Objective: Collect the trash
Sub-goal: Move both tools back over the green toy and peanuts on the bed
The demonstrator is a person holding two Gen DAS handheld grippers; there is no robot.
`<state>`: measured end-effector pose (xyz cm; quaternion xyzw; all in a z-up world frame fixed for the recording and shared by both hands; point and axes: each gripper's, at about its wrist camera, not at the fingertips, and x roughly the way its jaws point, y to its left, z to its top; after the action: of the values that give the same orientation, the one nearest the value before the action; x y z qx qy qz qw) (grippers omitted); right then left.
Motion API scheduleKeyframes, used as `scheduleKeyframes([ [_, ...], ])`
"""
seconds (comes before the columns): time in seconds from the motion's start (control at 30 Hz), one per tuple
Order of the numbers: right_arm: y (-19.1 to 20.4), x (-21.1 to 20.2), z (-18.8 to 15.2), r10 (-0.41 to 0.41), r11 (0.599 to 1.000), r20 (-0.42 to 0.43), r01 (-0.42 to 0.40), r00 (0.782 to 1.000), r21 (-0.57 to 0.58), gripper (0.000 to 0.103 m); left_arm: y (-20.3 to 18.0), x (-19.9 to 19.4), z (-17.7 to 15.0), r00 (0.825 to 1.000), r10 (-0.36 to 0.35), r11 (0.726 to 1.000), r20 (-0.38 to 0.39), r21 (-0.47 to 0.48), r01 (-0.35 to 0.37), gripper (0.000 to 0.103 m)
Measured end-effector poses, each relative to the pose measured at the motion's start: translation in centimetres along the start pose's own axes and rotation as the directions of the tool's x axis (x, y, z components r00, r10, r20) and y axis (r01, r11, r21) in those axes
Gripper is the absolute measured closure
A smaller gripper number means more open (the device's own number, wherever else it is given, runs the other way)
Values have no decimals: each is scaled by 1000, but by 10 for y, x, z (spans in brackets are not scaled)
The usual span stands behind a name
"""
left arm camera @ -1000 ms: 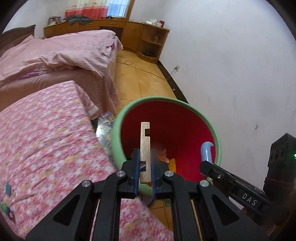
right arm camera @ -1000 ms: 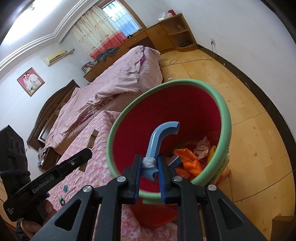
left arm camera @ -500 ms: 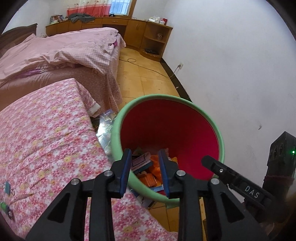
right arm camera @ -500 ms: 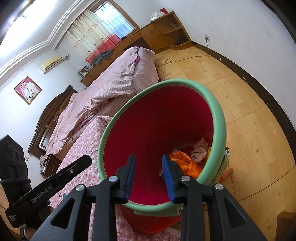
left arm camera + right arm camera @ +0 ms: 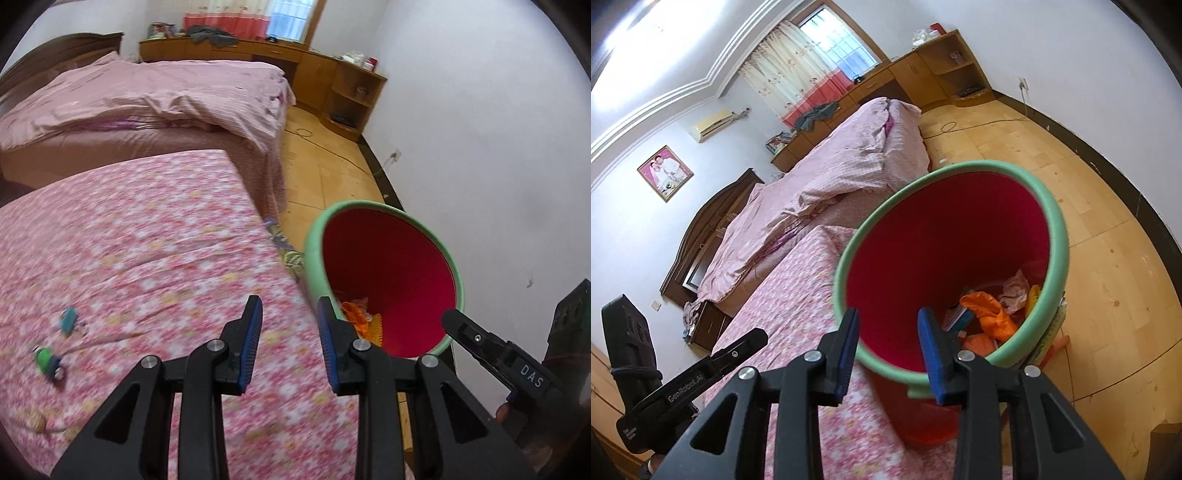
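Observation:
A red trash bin with a green rim (image 5: 456, 273) (image 5: 1056, 229) stands on the floor beside the floral pink cover (image 5: 147, 240). Orange and pink wrappers (image 5: 993, 314) lie in its bottom. My left gripper (image 5: 290, 321) is open and empty, over the cover's edge just left of the bin. My right gripper (image 5: 888, 328) is open and empty, above the bin's near rim. A small teal piece (image 5: 68, 319) and a green-and-blue piece (image 5: 48, 363) lie on the cover at the left.
A bed with a pink quilt (image 5: 147, 96) lies beyond. Wooden cabinets (image 5: 332, 81) line the far wall. A white wall (image 5: 480, 147) stands right of the bin. A yellowish scrap (image 5: 37, 422) lies near the cover's front left.
Both grippers opened: the wooden piece left the left one and the blue hook left the right one, both out of sight now. Both grippers then drew back left, away from the bin.

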<state>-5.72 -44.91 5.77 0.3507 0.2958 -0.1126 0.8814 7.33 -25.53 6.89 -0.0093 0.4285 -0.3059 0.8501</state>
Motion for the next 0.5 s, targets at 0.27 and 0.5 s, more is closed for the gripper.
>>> scheduleKeyframes([
  [0.27,31,-6,-20,25,998,-17,-26,1000,-53,65,43,-31,-13,997,72,994,23,-79,-70,73],
  [0.5,55,-5,-37,43,995,-43,-47,998,-87,63,85,-57,-22,988,150,977,27,-154,-144,73],
])
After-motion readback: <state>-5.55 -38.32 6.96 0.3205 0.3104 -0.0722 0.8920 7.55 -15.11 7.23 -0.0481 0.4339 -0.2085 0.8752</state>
